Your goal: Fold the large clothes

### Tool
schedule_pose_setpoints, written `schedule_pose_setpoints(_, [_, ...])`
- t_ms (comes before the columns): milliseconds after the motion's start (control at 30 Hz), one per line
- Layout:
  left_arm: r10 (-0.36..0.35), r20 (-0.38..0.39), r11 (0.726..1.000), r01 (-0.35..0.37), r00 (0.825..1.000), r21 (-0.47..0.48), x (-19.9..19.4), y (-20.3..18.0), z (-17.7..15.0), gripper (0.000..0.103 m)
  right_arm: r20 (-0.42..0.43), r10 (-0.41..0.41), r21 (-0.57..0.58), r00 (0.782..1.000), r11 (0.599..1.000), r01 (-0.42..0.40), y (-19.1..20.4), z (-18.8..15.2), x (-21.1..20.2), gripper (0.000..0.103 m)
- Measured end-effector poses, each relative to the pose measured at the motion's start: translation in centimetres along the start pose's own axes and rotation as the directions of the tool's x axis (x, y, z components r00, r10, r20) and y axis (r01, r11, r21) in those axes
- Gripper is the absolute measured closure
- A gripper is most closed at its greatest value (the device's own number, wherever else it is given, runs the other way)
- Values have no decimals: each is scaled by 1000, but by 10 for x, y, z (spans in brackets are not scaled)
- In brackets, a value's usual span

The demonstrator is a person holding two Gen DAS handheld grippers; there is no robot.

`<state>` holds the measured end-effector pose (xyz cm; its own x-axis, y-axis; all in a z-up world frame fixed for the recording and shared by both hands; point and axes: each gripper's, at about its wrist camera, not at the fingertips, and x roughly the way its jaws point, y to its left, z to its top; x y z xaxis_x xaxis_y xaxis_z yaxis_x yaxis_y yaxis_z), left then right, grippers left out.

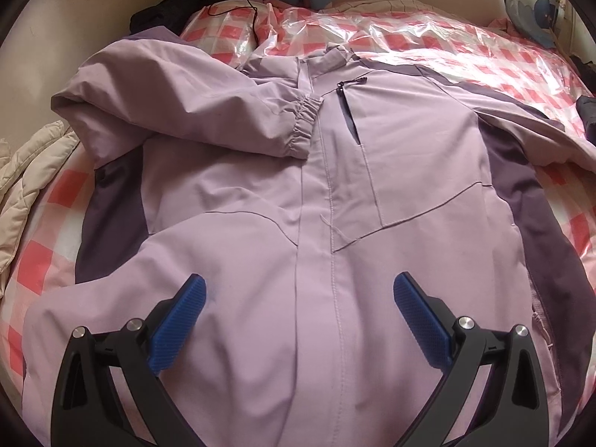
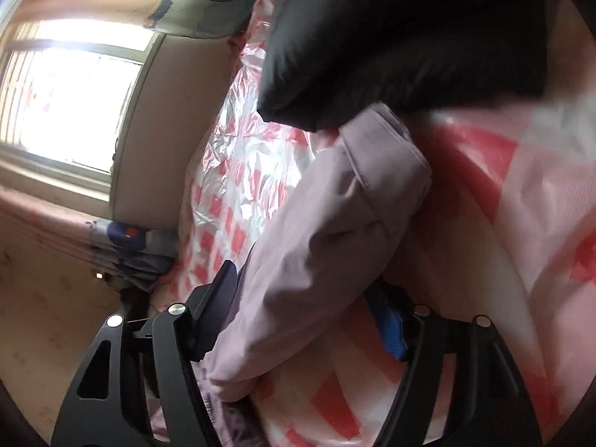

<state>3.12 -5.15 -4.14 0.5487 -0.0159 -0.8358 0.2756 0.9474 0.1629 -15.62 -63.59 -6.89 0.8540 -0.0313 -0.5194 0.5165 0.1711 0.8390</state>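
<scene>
**Count on the bed**

One lilac jacket [image 1: 335, 193]. One checked bedcover [image 1: 428, 37] under plastic. One cream quilted garment [image 1: 22, 178] at left. Two dark garments: far left [image 1: 175, 3], right edge [image 1: 586, 111]. Two grippers [image 1: 298, 298] [image 2: 305, 298].

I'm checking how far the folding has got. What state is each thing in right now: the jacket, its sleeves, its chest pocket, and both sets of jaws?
Jacket: flat, front up, closed.
One sleeve: folded across the chest.
Other sleeve: stretched out on the bed, between the right jaws.
Chest pocket zip: open.
Left gripper: jaws open, empty, over the hem.
Right gripper: jaws open around the sleeve, not clamped.
</scene>
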Motion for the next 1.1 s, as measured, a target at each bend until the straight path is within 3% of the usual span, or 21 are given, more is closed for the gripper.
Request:
schedule_pose_setpoints(67, [-5, 9, 1000, 5, 1000, 5, -4, -1, -1, 6, -11, 50, 43, 999, 998, -49, -4, 4, 6, 21])
schedule_pose_setpoints(133, [-5, 17, 1000, 4, 1000, 13, -6, -1, -2, 6, -8, 82, 55, 997, 995, -81, 1, 6, 19, 21])
schedule_pose_setpoints(167, [-2, 22, 1000, 2, 1000, 16, -7, 0, -2, 6, -7, 96, 40, 995, 995, -96, 4, 4, 25, 41])
schedule_pose_setpoints(200, [-1, 28, 1000, 1, 1000, 17, -8, 1, -1, 6, 13, 74, 17, 997, 997, -75, 16, 6, 30, 82])
schedule_pose_setpoints(233, [1, 33, 1000, -1, 999, 13, -8, 3, 0, 6, 20, 59, -19, 998, 998, -58, 27, 9, 29, 89])
schedule_pose_setpoints(300, [-1, 41, 1000, 1, 999, -7, -10, 6, 2, 6, 45, 65, -178, 997, 982, -56, 82, 21, 29, 92])
schedule_pose_setpoints(367, [-50, 72, 997, 54, 996, -51, -16, 8, 4, 6, 48, 109, -384, 993, 920, -82, 163, 33, 22, 92])
schedule_pose_setpoints(433, [-95, 103, 992, 102, 990, -69, -21, 5, 5, 6, 67, 147, -520, 987, 849, -91, 227, 44, 12, 93])
schedule_pose_setpoints(467, [-111, 116, 991, 119, 987, -64, -22, 1, 5, 6, 78, 160, -569, 984, 818, -88, 251, 53, 10, 93])
schedule_pose_setpoints(533, [-117, 127, 992, 123, 985, -38, -23, -8, 6, 6, 129, 112, -600, 985, 800, -12, 267, 70, 17, 92])
schedule_pose_setpoints(567, [-125, 126, 991, 128, 984, -22, -22, -13, 6, 6, 164, 54, -590, 985, 805, 54, 259, 79, 23, 87])
schedule_pose_setpoints(600, [-135, 121, 991, 137, 983, -3, -22, -17, 7, 6, 174, -16, -561, 985, 820, 113, 244, 89, 32, 71])
schedule_pose_setpoints(667, [-127, 118, 992, 124, 985, 30, -24, -20, 11, 6, 199, -188, -421, 962, 870, 257, 190, 109, 37, 59])
schedule_pose_setpoints(767, [-126, 133, 990, 118, 983, 73, -35, -13, 23, 6, 244, -242, -227, 939, 927, 298, 109, 119, -6, 53])
schedule_pose_setpoints(800, [-121, 139, 984, 100, 983, 150, -39, -12, 29, 6, 274, -221, -173, 936, 946, 274, 88, 118, -28, 53])
schedule_pose_setpoints(867, [-66, 187, 951, 5, 980, 310, -47, -15, 38, 6, 323, -148, -144, 935, 969, 203, 63, 107, -66, 48])
schedule_pose_setpoints(900, [-44, 228, 907, -57, 973, 417, -48, -17, 44, 6, 316, -86, -159, 945, 977, 142, 58, 91, -80, 45])
schedule_pose_setpoints(967, [-66, 257, 812, -98, 964, 576, -42, -21, 54, 6, 278, 16, -235, 960, 970, 52, 71, 54, -95, 41])
schedule_pose_setpoints(1033, [-55, 286, 716, -162, 957, 679, -21, -26, 66, 6, 201, 103, -320, 974, 947, -34, 92, -2, -96, 31])
schedule_pose_setpoints(1100, [-43, 263, 686, -162, 964, 709, 8, -30, 83, 6, 65, 210, -351, 976, 920, -175, 117, -69, -86, 28])
